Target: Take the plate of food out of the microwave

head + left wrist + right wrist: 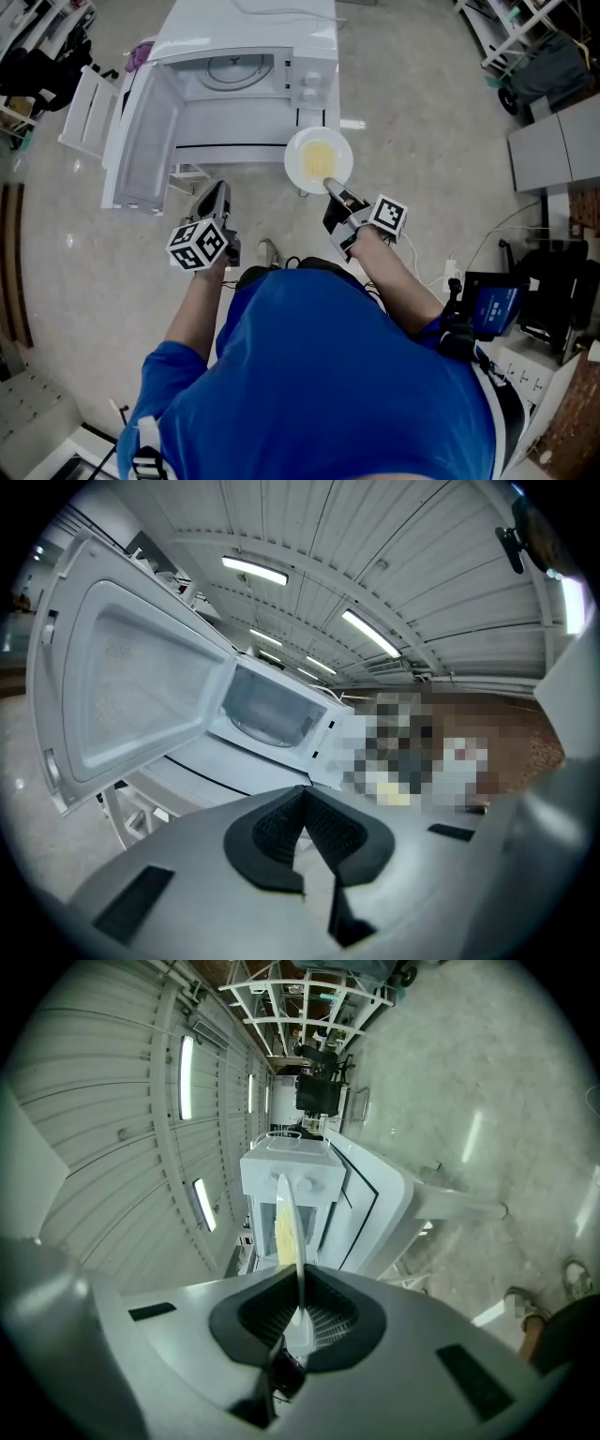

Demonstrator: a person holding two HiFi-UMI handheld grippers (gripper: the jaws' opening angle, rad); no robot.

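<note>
Right gripper pinches plate rim at its 5 o'clock. The plate is outside the microwave, at its 5 o'clock. Keep plate level; food could slide. Left gripper pressed together, empty.

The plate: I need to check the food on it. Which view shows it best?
The head view: the plate faces the camera, yellow food on it, its rim in the right gripper, outside the microwave. The right gripper view shows it only edge-on between the jaws. The left gripper view shows no plate.
</note>
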